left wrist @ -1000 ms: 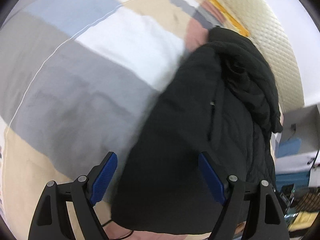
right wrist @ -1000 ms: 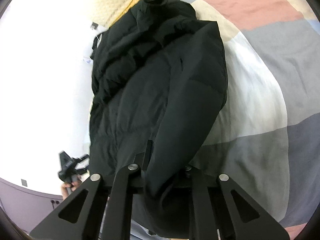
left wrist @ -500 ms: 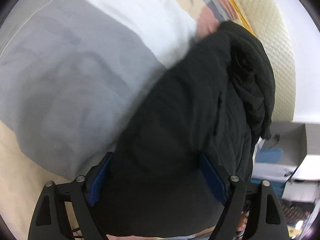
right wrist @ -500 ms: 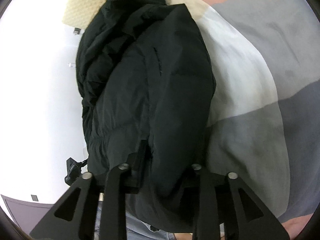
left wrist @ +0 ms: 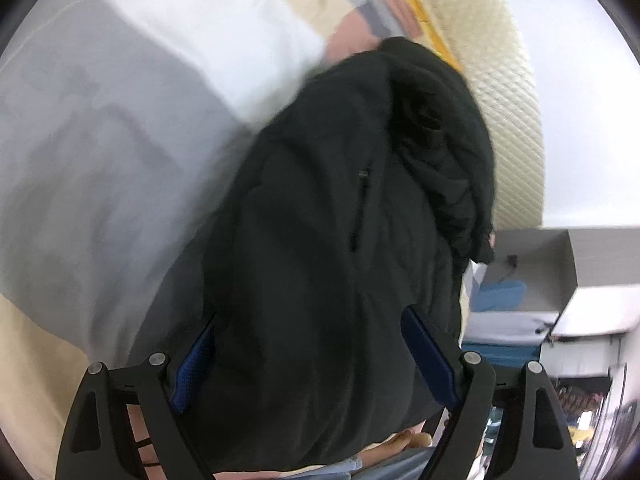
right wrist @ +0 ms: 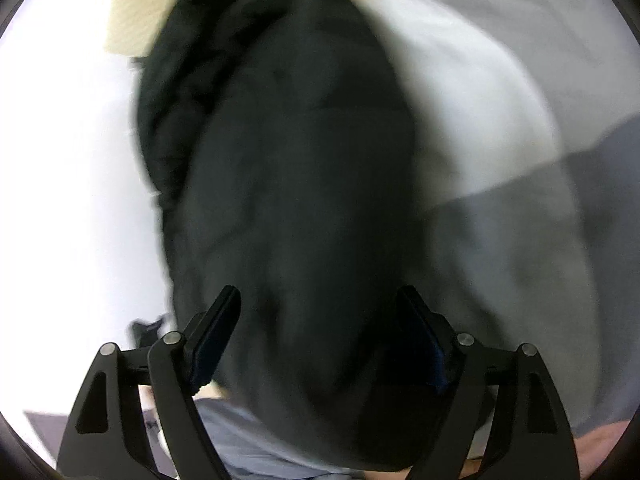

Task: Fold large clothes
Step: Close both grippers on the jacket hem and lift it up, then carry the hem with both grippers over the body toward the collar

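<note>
A black puffer jacket (left wrist: 340,248) lies bundled lengthwise on the bed's patchwork cover (left wrist: 120,152); it also fills the right wrist view (right wrist: 296,184). My left gripper (left wrist: 312,356) is open, its blue-padded fingers (left wrist: 428,356) standing on either side of the jacket's near end. My right gripper (right wrist: 316,336) is open too, its fingers (right wrist: 216,332) spread around the near end of the jacket. Both views are blurred by motion.
The bed cover has grey, white, beige and pink patches (right wrist: 500,160). A cream quilted headboard (left wrist: 504,92) stands behind the jacket. Shelves with boxes and blue items (left wrist: 540,292) are at the right. A white wall (right wrist: 68,160) is at the left.
My right gripper was shut on the jacket's near edge and has opened wide. My left gripper stayed open and moved forward, so the jacket now sits between its fingers.
</note>
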A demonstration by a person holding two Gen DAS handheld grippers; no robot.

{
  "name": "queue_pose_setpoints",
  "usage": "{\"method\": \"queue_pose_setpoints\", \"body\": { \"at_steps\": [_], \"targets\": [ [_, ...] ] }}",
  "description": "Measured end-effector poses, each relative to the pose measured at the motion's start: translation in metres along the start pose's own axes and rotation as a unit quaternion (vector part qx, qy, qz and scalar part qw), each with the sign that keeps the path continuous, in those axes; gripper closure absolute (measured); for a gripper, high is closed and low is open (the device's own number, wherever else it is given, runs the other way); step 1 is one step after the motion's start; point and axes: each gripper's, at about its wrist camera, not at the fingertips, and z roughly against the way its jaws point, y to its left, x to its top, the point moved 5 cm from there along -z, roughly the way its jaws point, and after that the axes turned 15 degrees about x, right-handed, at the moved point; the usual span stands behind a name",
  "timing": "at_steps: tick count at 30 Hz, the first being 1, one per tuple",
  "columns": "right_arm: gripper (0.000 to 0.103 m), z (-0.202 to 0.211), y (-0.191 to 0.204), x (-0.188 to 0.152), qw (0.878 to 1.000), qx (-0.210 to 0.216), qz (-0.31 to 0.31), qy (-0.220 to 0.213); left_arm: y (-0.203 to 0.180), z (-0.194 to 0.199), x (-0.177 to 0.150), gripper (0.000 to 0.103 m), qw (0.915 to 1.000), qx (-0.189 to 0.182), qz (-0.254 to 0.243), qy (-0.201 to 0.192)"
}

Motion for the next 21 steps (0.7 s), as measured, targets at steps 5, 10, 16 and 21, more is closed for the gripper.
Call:
{"method": "queue_pose_setpoints", "body": {
  "at_steps": [5, 10, 16, 21],
  "targets": [
    [0.02, -0.017, 0.057, -0.015, 0.99, 0.018, 0.138, 0.034, 0.009, -0.004, -0.001, 0.016, 0.9998, 0.018, 0.003, 0.008],
    [0.022, -0.025, 0.049, -0.015, 0.992, -0.02, 0.126, 0.02, 0.01, -0.007, -0.002, 0.019, 0.9997, 0.023, 0.0, 0.01],
    [0.052, -0.008, 0.027, -0.009, 0.995, -0.046, 0.08, -0.021, 0.013, -0.008, -0.003, 0.025, 0.9993, 0.034, -0.008, 0.009],
    [0.079, -0.007, 0.025, -0.006, 0.996, -0.044, 0.077, -0.023, 0.009, -0.013, -0.004, 0.032, 0.9963, 0.083, -0.023, -0.003]
  ]
}}
